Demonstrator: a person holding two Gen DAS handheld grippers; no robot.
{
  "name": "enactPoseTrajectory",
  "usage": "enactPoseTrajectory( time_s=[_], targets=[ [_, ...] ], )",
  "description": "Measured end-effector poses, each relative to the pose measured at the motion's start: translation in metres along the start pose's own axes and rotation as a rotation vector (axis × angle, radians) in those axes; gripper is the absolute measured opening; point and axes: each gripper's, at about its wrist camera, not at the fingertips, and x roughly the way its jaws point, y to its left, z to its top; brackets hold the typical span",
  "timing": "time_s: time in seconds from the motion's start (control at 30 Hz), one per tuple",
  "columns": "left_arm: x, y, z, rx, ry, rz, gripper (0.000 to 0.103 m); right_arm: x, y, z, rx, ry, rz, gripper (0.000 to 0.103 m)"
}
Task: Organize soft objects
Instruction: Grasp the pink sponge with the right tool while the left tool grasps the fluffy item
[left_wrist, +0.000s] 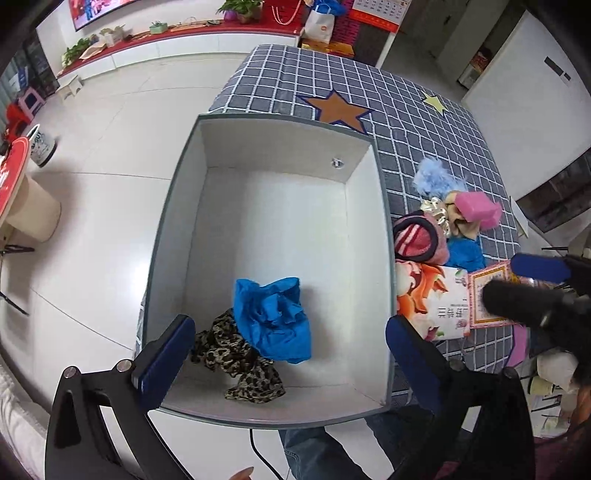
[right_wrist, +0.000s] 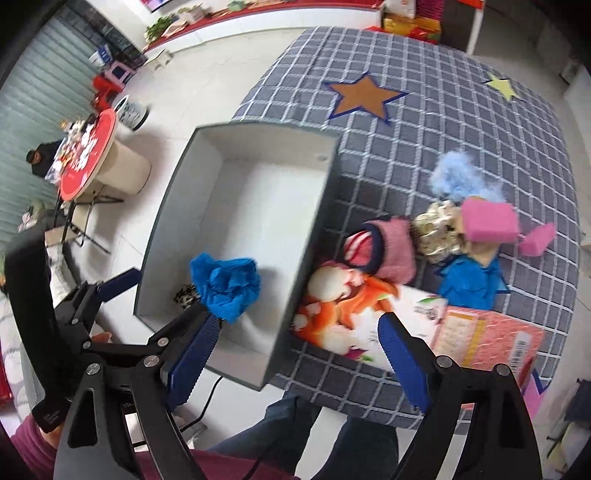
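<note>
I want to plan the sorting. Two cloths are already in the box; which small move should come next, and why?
Probably move the open right claw toward the pink striped sock beside the box. It holds nothing, and soft items remain on the checked tablecloth.

Matt white box (left_wrist: 280, 236); crumpled blue cloth (left_wrist: 273, 317); woven checked tablecloth (left_wrist: 424, 110), glossy floor (left_wrist: 110, 147).

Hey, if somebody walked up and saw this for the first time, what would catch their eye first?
Probably the big white open box at the table edge, holding a bright blue crumpled cloth beside a leopard-print fabric. Next, the heap of soft things right of it on the grey checked tablecloth: a pink sponge block and fluffy light-blue tuft.
</note>
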Motion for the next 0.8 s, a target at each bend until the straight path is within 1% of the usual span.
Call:
enactPoseTrajectory(
  time_s=[0.1, 0.2, 0.33, 0.43, 0.5, 0.57, 0.63, 0.7, 0.8],
  targets=[
    [-0.003, -0.008, 0.009, 0.008, -0.006, -0.017, 0.103, -0.016, -0.025, 0.005, 0.049, -0.017, 0.001, 0.089],
    [-0.009, -0.023, 0.024, 0.040, -0.025, -0.027, 0.103, -0.035, -0.061, 0.008, 0.116, -0.035, -0.007, 0.089],
    [-0.013, -0.052, 0.041, 0.102, -0.054, -0.024, 0.103, -0.058, -0.113, 0.010, 0.209, -0.057, -0.059, 0.089],
    [-0.008, -0.075, 0.051, 0.133, -0.049, -0.027, 0.103, -0.066, -0.154, 0.013, 0.266, -0.062, -0.126, 0.089],
    [-0.005, -0.086, 0.053, 0.146, -0.037, -0.030, 0.103, -0.065, -0.172, 0.015, 0.289, -0.049, -0.144, 0.089],
    [0.000, -0.096, 0.052, 0.157, -0.020, -0.027, 0.103, -0.058, -0.188, 0.020, 0.290, -0.026, -0.156, 0.089],
    [0.007, -0.105, 0.051, 0.164, 0.003, -0.017, 0.103, -0.048, -0.195, 0.030, 0.257, 0.005, -0.159, 0.089],
    [0.011, -0.109, 0.050, 0.161, 0.018, -0.005, 0.103, -0.036, -0.199, 0.038, 0.219, 0.035, -0.152, 0.089],
    [0.016, -0.112, 0.052, 0.145, 0.039, 0.020, 0.103, -0.010, -0.195, 0.057, 0.153, 0.091, -0.130, 0.089]
  ],
)
